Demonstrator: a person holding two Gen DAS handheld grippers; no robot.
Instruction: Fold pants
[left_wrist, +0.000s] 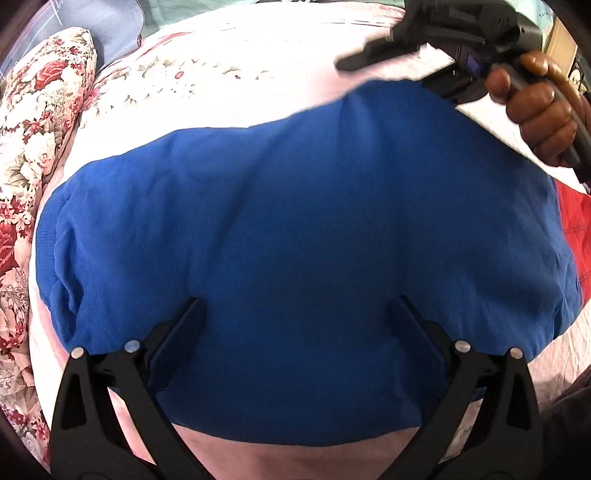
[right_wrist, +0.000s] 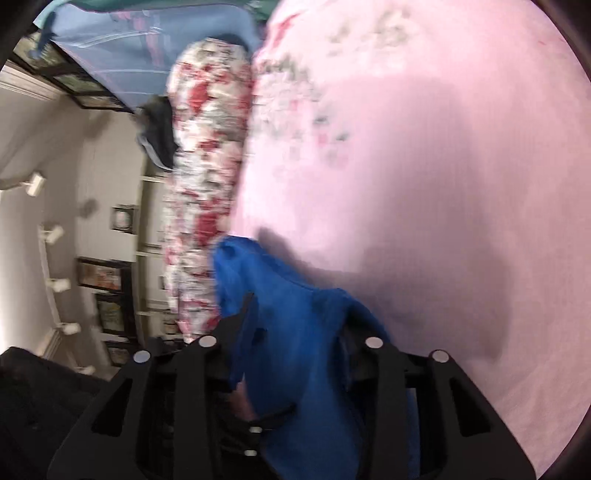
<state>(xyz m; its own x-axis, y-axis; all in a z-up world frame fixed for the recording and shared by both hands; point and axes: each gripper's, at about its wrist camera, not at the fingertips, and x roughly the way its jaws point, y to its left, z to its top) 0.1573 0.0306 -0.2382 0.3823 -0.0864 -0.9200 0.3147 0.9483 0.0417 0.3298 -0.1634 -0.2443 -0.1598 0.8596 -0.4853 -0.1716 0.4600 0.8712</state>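
The blue pants (left_wrist: 295, 229) lie spread in a wide folded slab on the pink bedsheet (left_wrist: 258, 74). My left gripper (left_wrist: 295, 306) is open, its jaws wide apart just above the near part of the pants, holding nothing. My right gripper shows in the left wrist view (left_wrist: 354, 59) at the far right, held by a hand over the pants' far edge. In the right wrist view the right gripper (right_wrist: 295, 314) is shut on a bunched fold of the blue pants (right_wrist: 280, 295) and lifts it off the sheet (right_wrist: 424, 184). That view is blurred and tilted.
A floral quilt roll (left_wrist: 33, 147) runs along the bed's left side, also in the right wrist view (right_wrist: 207, 184). A red cloth (left_wrist: 576, 221) lies at the right edge. Light blue fabric (left_wrist: 110, 22) sits at the far end of the bed.
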